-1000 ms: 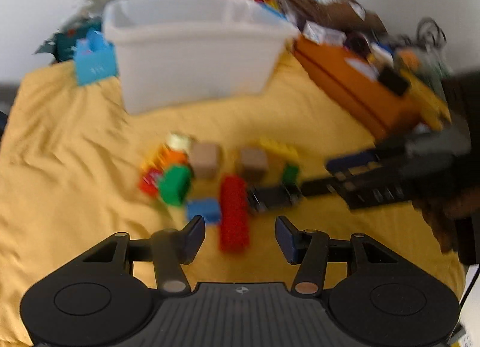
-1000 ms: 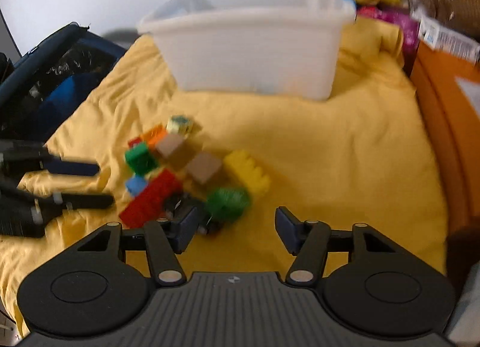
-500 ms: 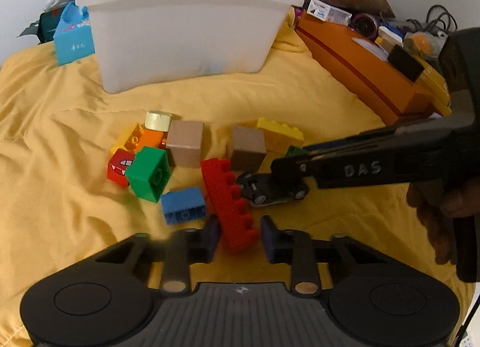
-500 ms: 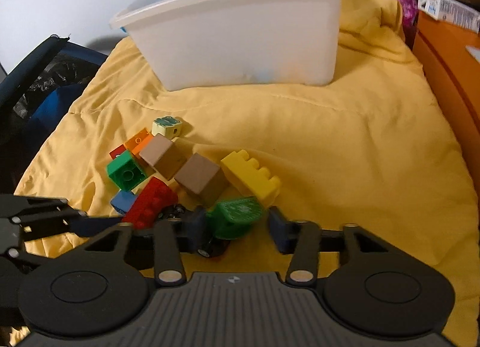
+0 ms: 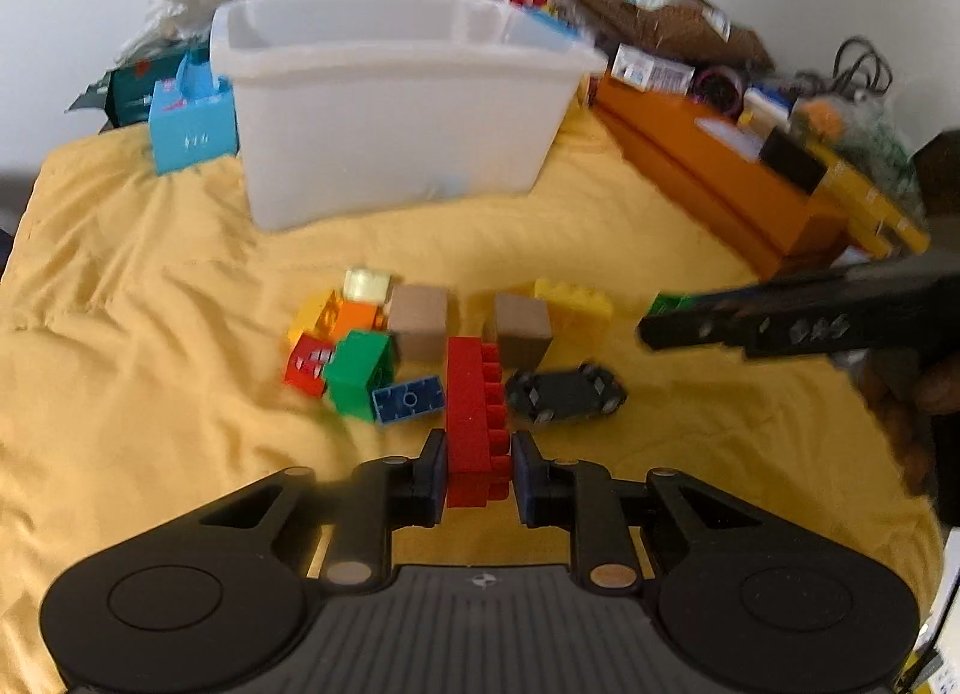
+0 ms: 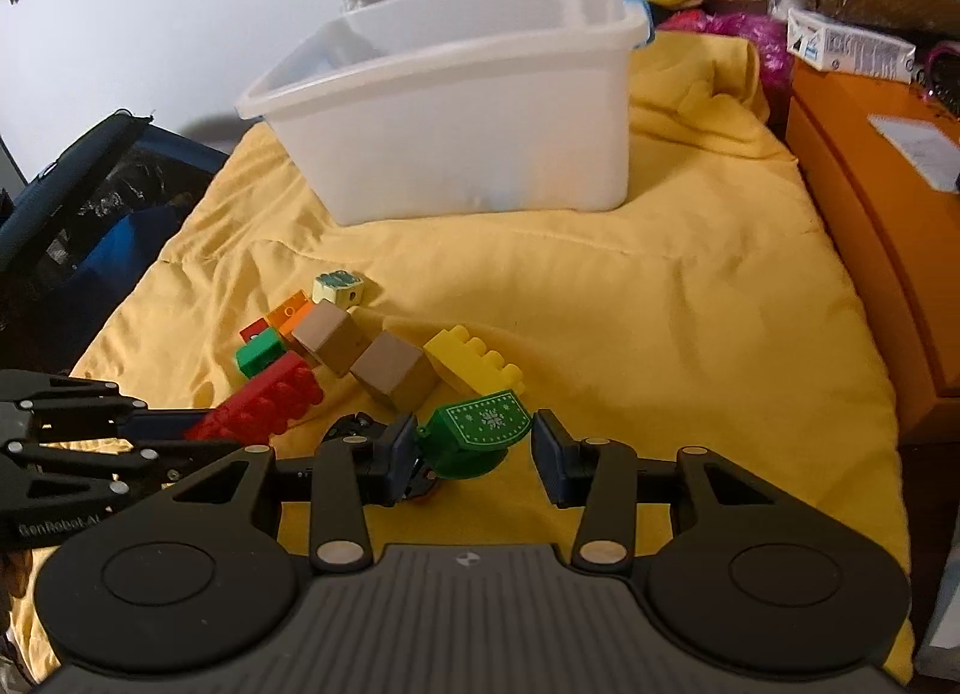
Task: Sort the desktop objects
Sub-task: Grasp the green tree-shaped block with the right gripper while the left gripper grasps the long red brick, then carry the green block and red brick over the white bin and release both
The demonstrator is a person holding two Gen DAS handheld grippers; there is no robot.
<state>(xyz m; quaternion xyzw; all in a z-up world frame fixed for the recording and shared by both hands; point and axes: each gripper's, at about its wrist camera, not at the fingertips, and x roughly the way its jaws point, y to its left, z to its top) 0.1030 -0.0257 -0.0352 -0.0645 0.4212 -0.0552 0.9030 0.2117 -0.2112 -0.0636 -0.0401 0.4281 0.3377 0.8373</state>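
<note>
On the yellow cloth [image 5: 150, 394], the left gripper [image 5: 479, 475] is closing on the near end of the red brick [image 5: 474, 412], pads against its sides. It looks light, rigid plastic; flat sides grip better than studs. Right of it, the right gripper [image 6: 474, 451] brackets the green piece [image 6: 480, 430], its right pad apparently clear. The bin [image 6: 456, 111] waits behind.
</note>
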